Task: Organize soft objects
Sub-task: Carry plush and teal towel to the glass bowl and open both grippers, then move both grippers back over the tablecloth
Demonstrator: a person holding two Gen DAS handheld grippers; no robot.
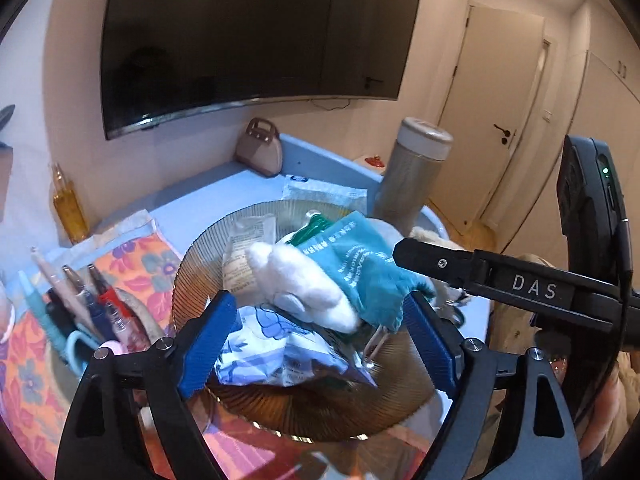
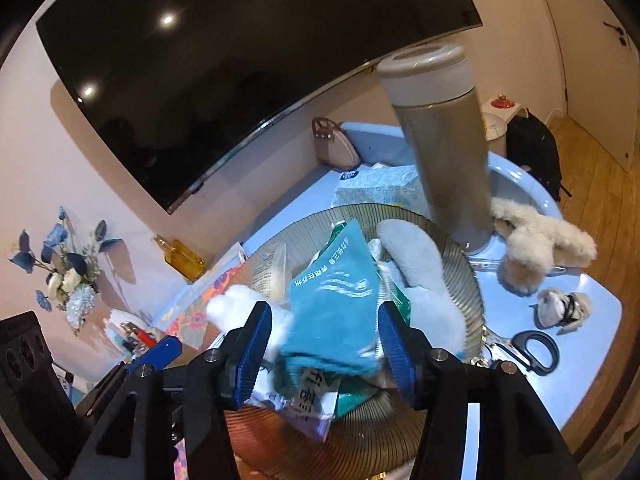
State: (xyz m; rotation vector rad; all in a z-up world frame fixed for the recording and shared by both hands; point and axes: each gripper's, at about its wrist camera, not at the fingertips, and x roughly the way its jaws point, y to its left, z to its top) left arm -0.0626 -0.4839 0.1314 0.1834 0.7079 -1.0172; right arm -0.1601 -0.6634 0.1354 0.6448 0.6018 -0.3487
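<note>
A ribbed amber glass plate [image 1: 320,408] holds a heap of soft things: a white plush [image 1: 304,284], a teal cloth pouch [image 1: 360,264], a flower-printed tissue pack [image 1: 276,352] and a pale blue fluffy mitten [image 2: 420,272]. My left gripper [image 1: 320,340] stands open low over the plate, its blue pads on either side of the tissue pack and the plush's end. My right gripper [image 2: 326,348] is open too, with the teal pouch [image 2: 332,312] lying loose between its pads. Its black finger [image 1: 480,276] reaches in from the right in the left wrist view.
A tall steel flask [image 2: 440,140] stands just behind the plate. A beige plush toy [image 2: 536,248], a small furry charm [image 2: 560,308] and scissors [image 2: 532,350] lie to the right. Pens in a holder [image 1: 80,312], a floral cloth [image 1: 136,256] and an oil bottle [image 1: 68,204] are left.
</note>
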